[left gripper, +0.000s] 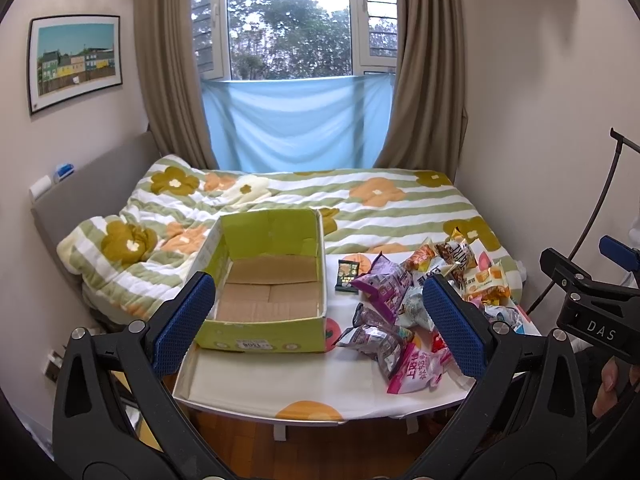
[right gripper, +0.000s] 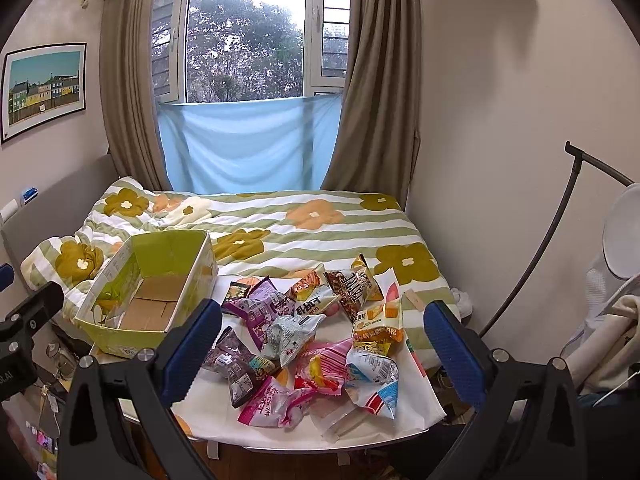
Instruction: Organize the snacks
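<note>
Honestly, with both my left tongs point(left gripper: 320, 320) and right tongs point(right gripper: 324, 344) wide open and empty, I'd worry those slippery snack bags point(right gripper: 304, 344) heaped mid-frame on the bench point(right gripper: 416, 408), right of the empty green box point(right gripper: 120, 336), slide off when pinched.

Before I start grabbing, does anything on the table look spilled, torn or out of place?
Nothing looks torn or spilled. The snack packets lie in a loose overlapping heap right of the empty green box, whose inner wall looks scuffed.
</note>
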{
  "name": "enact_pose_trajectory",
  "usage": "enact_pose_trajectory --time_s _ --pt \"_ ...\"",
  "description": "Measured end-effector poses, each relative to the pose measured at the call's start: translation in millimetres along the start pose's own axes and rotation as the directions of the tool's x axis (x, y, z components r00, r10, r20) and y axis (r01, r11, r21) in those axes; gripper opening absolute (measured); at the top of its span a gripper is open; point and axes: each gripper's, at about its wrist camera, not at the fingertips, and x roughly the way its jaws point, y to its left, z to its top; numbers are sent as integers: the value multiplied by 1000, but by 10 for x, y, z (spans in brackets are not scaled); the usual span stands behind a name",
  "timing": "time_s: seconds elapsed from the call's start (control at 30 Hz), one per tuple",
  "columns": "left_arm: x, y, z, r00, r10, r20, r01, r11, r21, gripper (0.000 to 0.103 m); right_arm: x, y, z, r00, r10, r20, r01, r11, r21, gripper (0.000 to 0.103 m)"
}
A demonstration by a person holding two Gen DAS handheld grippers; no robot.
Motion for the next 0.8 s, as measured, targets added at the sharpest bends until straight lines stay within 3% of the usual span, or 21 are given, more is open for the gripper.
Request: enact_pose_trajectory --time_s 0.8 --pt "-7 32 -48 1000 -10 -8 10 1000 -2 103 -38 53 -19 1000 2 -6 -2 1000 -3 101"
